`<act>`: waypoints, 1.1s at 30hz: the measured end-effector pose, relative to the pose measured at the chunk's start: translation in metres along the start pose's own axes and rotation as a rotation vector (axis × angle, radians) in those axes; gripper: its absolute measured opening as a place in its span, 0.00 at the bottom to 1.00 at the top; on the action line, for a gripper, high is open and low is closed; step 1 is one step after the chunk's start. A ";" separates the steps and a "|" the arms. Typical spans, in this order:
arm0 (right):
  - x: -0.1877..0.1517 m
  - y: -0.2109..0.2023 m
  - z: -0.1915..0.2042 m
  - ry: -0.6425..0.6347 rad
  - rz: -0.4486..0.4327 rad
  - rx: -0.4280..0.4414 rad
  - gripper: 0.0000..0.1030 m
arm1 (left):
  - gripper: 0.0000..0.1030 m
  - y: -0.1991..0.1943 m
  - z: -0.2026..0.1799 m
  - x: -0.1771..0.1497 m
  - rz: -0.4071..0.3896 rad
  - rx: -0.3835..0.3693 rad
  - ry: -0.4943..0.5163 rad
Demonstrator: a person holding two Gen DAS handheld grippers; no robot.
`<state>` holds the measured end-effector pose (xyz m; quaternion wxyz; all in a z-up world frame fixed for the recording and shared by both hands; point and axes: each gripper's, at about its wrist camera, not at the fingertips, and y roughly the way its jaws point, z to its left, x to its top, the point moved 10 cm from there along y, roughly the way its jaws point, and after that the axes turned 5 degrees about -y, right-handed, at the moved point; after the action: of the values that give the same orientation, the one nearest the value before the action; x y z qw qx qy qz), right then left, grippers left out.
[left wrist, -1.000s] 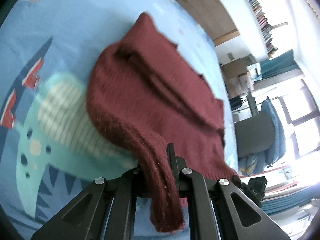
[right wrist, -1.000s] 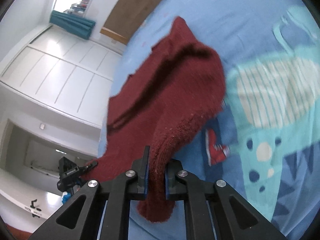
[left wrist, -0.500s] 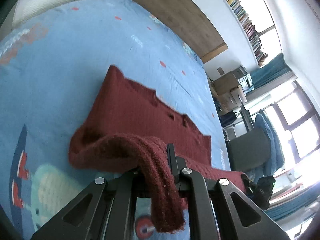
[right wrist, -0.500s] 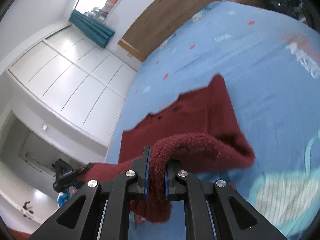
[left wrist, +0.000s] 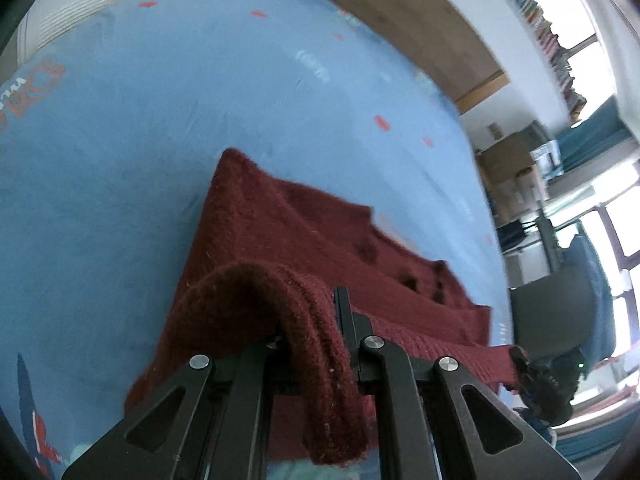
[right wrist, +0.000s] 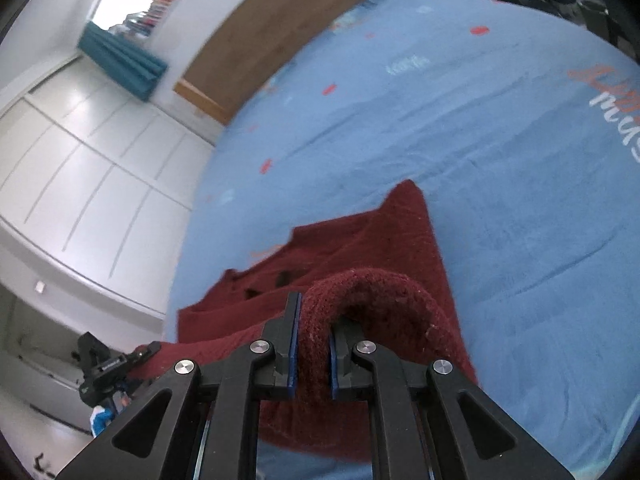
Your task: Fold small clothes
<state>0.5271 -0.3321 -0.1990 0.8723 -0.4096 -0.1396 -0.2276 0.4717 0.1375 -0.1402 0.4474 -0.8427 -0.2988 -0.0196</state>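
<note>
Nearest the lens, the left gripper (left wrist: 316,344) is clamped tight on a thick rolled edge of a dark red knitted sweater (left wrist: 304,248), the loose end drooping over and below its black fingers. The right gripper (right wrist: 311,344) does likewise w/ the opposite edge, wool pinched between its blue-lined pads (right wrist: 293,344). Btwn the two grips the garment hangs in a fold; its far portion lies spread on a light blue bedspread (left wrist: 168,128), one corner pointing up the bed. Bedspread carries small red marks & printed lettering. Further back: a wooden headboard (right wrist: 280,28), white cupboard doors (right wrist: 92,168), a teal curtain (right wrist: 120,60). Left-wrist view also catches a bookshelf (left wrist: 544,28), cardboard boxes and a bright window at far right.
</note>
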 end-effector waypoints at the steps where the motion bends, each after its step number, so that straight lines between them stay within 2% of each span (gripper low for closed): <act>1: 0.001 0.007 -0.004 0.003 0.008 -0.011 0.12 | 0.07 0.008 0.003 0.002 0.009 0.017 -0.002; 3: 0.004 0.020 -0.010 0.008 0.021 -0.031 0.13 | 0.08 0.023 0.009 0.002 0.025 0.044 -0.009; 6: 0.007 0.033 -0.018 0.024 0.034 -0.054 0.15 | 0.11 0.030 0.014 0.001 0.039 0.038 -0.028; 8: 0.010 0.038 -0.021 0.029 0.036 -0.061 0.24 | 0.16 0.030 0.019 0.005 0.040 0.010 -0.059; 12: 0.012 0.044 -0.024 0.048 0.041 -0.055 0.35 | 0.27 0.023 0.027 0.012 0.033 -0.047 -0.128; 14: 0.013 0.045 -0.025 0.059 0.037 -0.052 0.43 | 0.31 0.018 0.029 0.015 0.030 -0.064 -0.146; 19: 0.017 0.038 -0.025 0.073 0.024 -0.044 0.52 | 0.38 -0.002 0.035 0.026 0.011 -0.105 -0.193; 26: 0.037 0.012 -0.031 0.112 -0.046 -0.056 0.64 | 0.46 -0.026 0.035 0.033 -0.034 -0.072 -0.143; 29: 0.040 0.004 -0.027 0.059 -0.049 -0.091 0.64 | 0.46 -0.033 0.027 0.034 -0.059 -0.051 -0.104; 33: 0.041 0.003 -0.008 -0.086 -0.038 -0.151 0.64 | 0.46 -0.028 0.007 0.024 -0.059 -0.041 -0.031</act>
<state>0.5639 -0.3482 -0.1881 0.8277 -0.4808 -0.1671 -0.2362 0.4748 0.1667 -0.1164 0.4245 -0.8427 -0.3300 -0.0260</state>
